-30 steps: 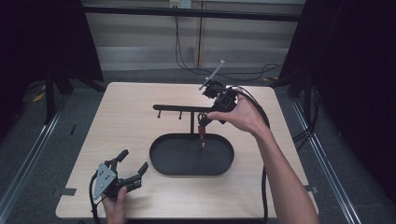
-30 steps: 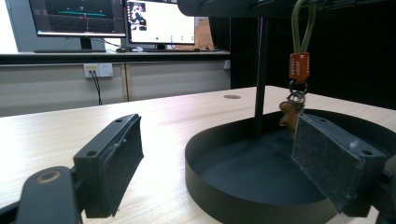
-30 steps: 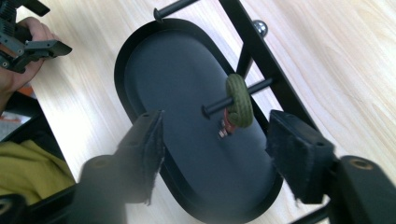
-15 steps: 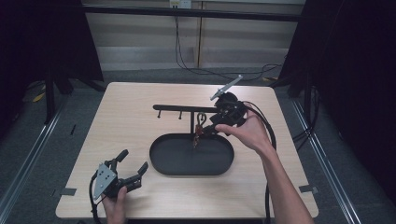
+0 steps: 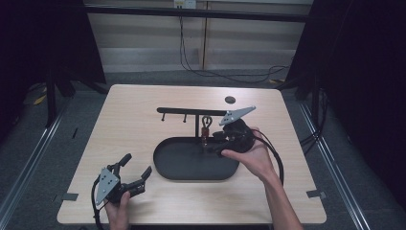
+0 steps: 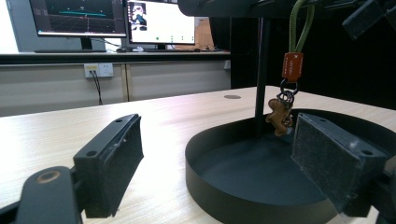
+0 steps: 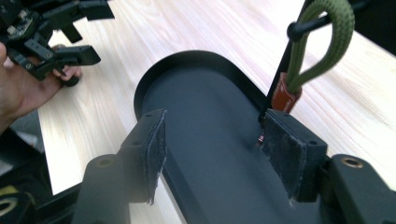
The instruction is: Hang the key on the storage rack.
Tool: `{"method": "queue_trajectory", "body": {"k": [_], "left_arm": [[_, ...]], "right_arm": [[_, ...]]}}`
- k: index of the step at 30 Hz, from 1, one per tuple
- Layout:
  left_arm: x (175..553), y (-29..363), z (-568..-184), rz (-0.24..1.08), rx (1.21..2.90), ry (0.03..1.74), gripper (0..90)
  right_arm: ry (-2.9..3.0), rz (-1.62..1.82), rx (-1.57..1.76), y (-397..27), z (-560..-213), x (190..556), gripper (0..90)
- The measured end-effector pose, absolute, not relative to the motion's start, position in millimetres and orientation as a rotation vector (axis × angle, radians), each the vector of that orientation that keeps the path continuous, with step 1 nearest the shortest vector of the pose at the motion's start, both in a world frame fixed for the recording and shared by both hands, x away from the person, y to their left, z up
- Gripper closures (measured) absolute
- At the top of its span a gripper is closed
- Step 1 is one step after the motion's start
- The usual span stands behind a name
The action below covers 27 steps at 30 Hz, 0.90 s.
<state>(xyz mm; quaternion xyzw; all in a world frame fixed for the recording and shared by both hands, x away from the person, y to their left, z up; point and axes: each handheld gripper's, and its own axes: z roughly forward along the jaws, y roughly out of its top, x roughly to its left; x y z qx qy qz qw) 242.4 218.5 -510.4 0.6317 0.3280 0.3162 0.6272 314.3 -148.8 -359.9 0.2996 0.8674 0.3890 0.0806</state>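
Hanging from a peg of the black rack (image 5: 191,111), the keychain (image 5: 206,128) dangles over the oval tray (image 5: 165,165) | left gripper view adds its gingerbread charm (image 6: 278,116) | right gripper (image 5: 216,143) spread beside it, post partly hidden | left gripper (image 5: 136,175) spread, well apart.

Left gripper (image 5: 135,173) sits near the table's front-left corner, held in the left hand (image 5: 117,213), jaws spread wide. Right gripper (image 5: 210,143) is over the table's middle, jaws apart, cradled from below in the right hand (image 5: 253,155).
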Motion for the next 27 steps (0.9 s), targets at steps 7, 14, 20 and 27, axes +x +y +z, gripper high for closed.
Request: {"method": "queue_trajectory", "body": {"k": [7,14,20,27], "left_arm": [[242.5,218.5,-510.4,0.725,1.449,0.751,15.9],[242.5,218.6,-510.4,0.726,1.45,0.751,15.9],[242.5,218.3,-510.4,0.725,1.446,0.752,15.9],[242.5,218.5,-510.4,0.726,1.449,0.752,15.9]], "right_arm": [[2.462,1.304,0.962,-164.6,-384.8,296.4,29.1],[2.331,1.447,0.99,-183.3,-410.9,280.4,17.9],[2.16,1.521,1.061,-201.7,-432.9,265.6,22.1],[2.045,1.592,1.092,-218.7,-467.6,247.6,23.6]]}}
